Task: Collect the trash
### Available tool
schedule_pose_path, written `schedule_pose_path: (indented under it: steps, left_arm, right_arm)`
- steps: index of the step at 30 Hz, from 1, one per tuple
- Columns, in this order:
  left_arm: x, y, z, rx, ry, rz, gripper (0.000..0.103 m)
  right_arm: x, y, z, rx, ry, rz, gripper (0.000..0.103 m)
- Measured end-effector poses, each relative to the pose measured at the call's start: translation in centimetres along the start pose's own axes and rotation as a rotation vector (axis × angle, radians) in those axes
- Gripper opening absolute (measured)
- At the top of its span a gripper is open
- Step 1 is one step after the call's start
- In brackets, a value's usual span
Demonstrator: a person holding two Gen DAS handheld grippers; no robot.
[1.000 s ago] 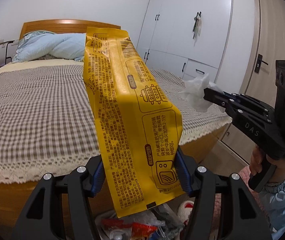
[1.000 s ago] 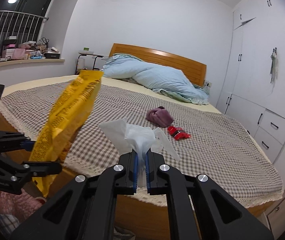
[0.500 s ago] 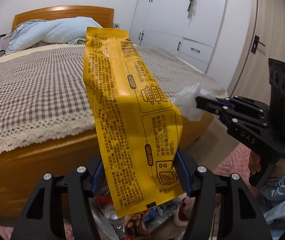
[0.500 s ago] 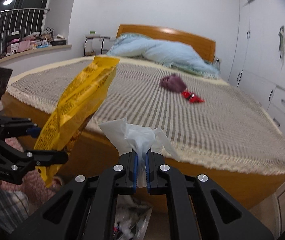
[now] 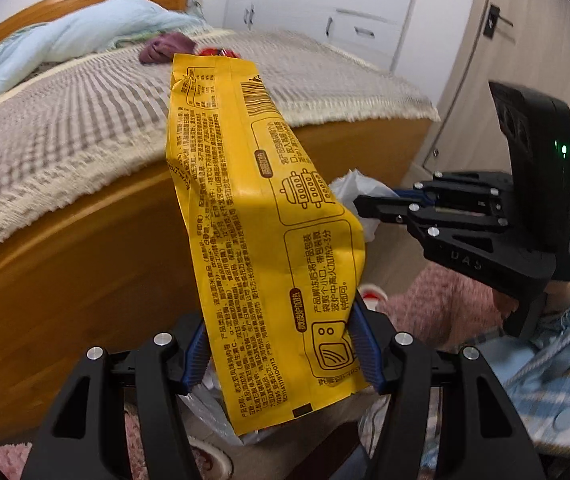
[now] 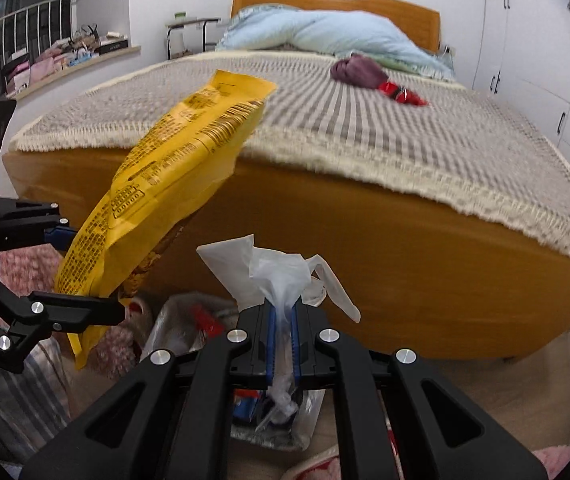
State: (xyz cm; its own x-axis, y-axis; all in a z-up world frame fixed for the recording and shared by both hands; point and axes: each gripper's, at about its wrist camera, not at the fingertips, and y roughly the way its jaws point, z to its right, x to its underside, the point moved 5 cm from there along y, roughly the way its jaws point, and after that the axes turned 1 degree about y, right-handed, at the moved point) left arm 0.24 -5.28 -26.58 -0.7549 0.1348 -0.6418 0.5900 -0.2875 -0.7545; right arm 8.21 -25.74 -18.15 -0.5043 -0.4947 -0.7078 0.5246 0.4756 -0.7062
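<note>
The left tool (image 5: 277, 344) is grasping the yellow wrapper (image 5: 261, 216) and the right tool (image 6: 281, 320) is clenching crumpled clear plastic (image 6: 281, 272), both hovering over the trash bag (image 6: 181, 324), so releasing comes next.

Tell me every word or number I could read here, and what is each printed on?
"DAS": raised letters on the side of the right gripper; the first letter is unclear.
"微波炉加热": brown label low on the yellow packet, beside a microwave drawing.
The packet's other Chinese print and barcode digits: too small or blurred to read.
The clear plastic wrap between the right gripper's fingers: no text.
</note>
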Motion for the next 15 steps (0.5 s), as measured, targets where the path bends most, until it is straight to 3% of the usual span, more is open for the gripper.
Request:
schedule_pose_path:
  steps: [15]
  left_arm:
    - [4.0, 8.0, 1.6, 0.105, 0.145, -0.342, 0.058]
  right_arm:
    - [5.9, 4.3, 0.9, -0.009, 0.036, -0.266, 0.006]
